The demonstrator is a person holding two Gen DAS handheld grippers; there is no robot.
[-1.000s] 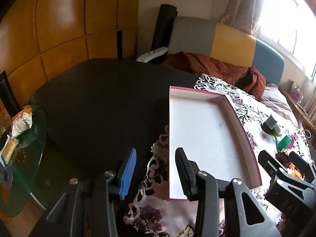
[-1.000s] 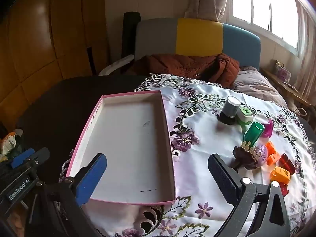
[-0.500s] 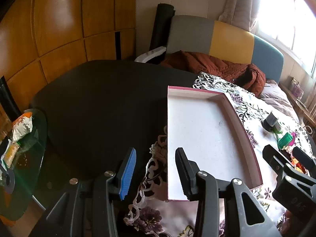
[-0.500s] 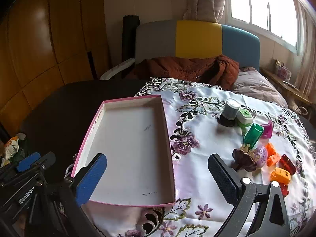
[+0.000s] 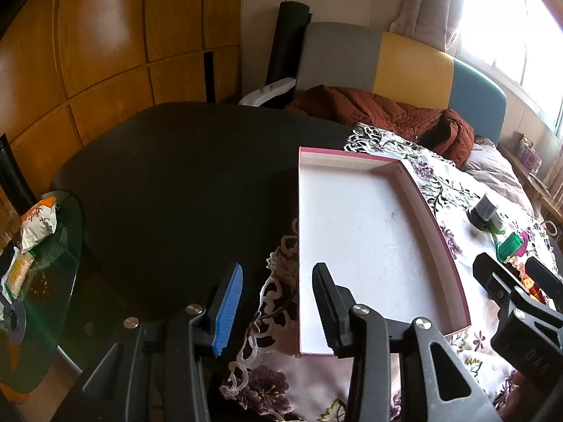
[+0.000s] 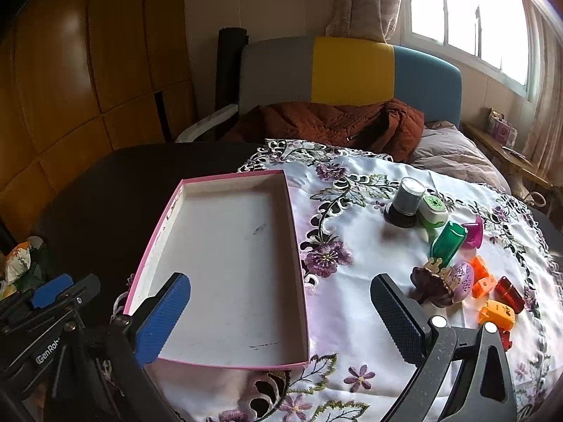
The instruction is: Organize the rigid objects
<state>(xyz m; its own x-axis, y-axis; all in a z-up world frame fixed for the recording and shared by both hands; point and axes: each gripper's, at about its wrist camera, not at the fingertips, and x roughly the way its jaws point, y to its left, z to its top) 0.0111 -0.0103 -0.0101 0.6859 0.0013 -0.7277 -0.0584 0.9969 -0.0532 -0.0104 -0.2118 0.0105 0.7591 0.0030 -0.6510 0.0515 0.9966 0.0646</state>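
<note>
Both tongs, left (image 5: 278,302) and right (image 6: 281,316), hang spread and empty (nothing pinched). Sorting seems unstarted: next, the right likely reaches for the toys (image 6: 454,267), bound for the box (image 6: 228,179).

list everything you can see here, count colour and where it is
box: 1, pink rim, white inside, empty, on the cloth's left part
tablecloth: 1, white with purple flowers, over the dark table
round jar: 1, dark grey, right of the box
green-topped white item: 1, touching the jar
green bottle-like item: 1, leaning by a magenta piece
purple egg-shaped item: 1, beside a dark brown ornament
small orange pieces: 2, right edge of the cluster
red piece: 1, among the orange ones
rust-brown jacket: 1, behind the table
snack packets: several, on a glass side table at left
left gripper: jaws open, empty
right gripper: jaws wide open, empty
</note>
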